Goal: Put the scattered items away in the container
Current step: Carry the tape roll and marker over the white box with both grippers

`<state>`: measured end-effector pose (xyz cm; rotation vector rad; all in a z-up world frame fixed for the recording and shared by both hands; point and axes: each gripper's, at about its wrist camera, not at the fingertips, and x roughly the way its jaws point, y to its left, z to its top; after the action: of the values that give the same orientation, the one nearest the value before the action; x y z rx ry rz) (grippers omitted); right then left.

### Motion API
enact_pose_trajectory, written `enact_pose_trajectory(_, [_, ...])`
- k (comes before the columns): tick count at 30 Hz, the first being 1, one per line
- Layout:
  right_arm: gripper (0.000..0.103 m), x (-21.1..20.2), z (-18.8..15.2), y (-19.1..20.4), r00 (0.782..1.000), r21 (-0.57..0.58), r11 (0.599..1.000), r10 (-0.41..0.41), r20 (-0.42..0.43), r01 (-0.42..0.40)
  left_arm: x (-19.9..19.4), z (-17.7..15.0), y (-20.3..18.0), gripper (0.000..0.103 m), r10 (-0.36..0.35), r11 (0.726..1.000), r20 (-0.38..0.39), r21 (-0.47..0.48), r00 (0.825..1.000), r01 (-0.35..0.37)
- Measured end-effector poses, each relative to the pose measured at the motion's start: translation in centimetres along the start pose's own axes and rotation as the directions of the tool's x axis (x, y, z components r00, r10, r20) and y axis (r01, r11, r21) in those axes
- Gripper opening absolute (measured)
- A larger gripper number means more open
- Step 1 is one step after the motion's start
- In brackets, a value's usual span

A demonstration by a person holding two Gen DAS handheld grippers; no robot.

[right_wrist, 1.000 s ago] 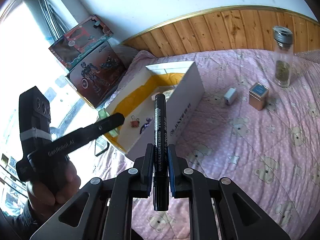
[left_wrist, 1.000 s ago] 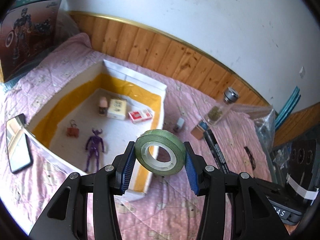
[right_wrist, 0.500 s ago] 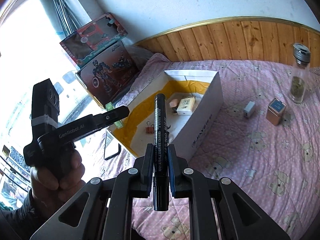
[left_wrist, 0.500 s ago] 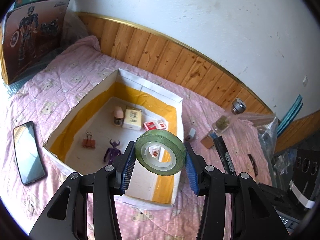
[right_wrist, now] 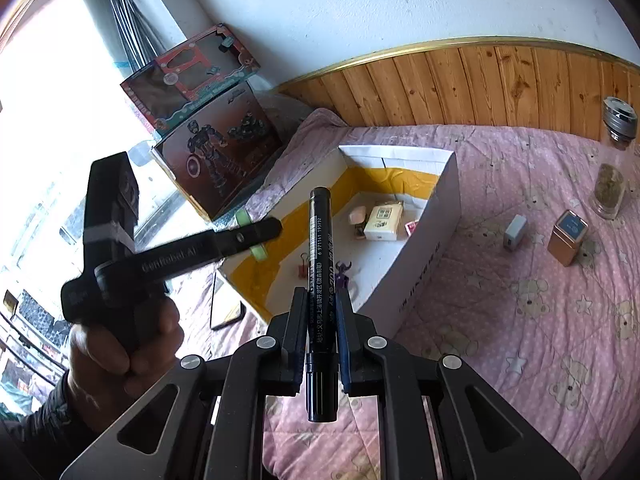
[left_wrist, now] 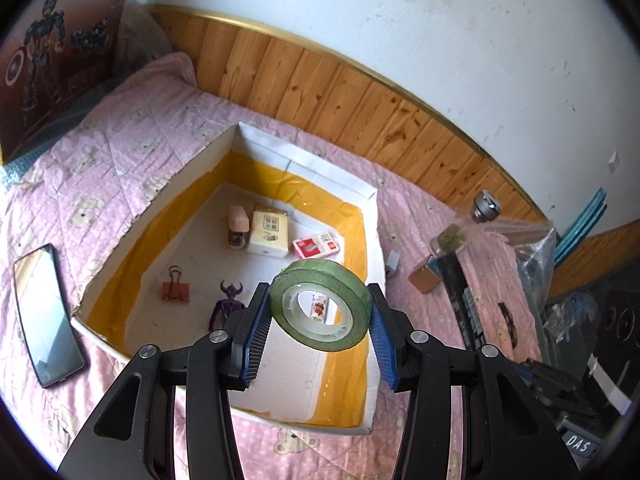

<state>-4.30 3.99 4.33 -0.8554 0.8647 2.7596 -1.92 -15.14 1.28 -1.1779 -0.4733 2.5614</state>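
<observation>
A green tape roll (left_wrist: 320, 304) is clamped between the blue pads of the left gripper (left_wrist: 318, 332), held right above the open white box (left_wrist: 372, 216) with the yellow lining. A black marker (right_wrist: 319, 280) is pinched upright in the right gripper (right_wrist: 320, 340). A binder clip (left_wrist: 175, 289) and purple figure (left_wrist: 228, 304) are already seen lying inside the box, phone (left_wrist: 46, 316) left on the quilt beside it
</observation>
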Motion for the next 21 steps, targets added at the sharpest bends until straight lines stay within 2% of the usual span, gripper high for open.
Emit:
enact_pose_trajectory(8, [0.014,2.1,1.4,-0.1,1.0,0.019,1.0,-0.015,-0.015,0.016,2.3,-0.5,-0.1,0.048,-0.038,0.999,-0.078,0.003,0.996,0.039])
enact_pose_trajectory(21, [0.014,5.9,4.2,-0.9,0.998,0.074,0.997,-0.018,-0.06,0.022,4.7,-0.7,-0.4,0.048,-0.039,0.999,-0.134,0.012,0.99,0.041])
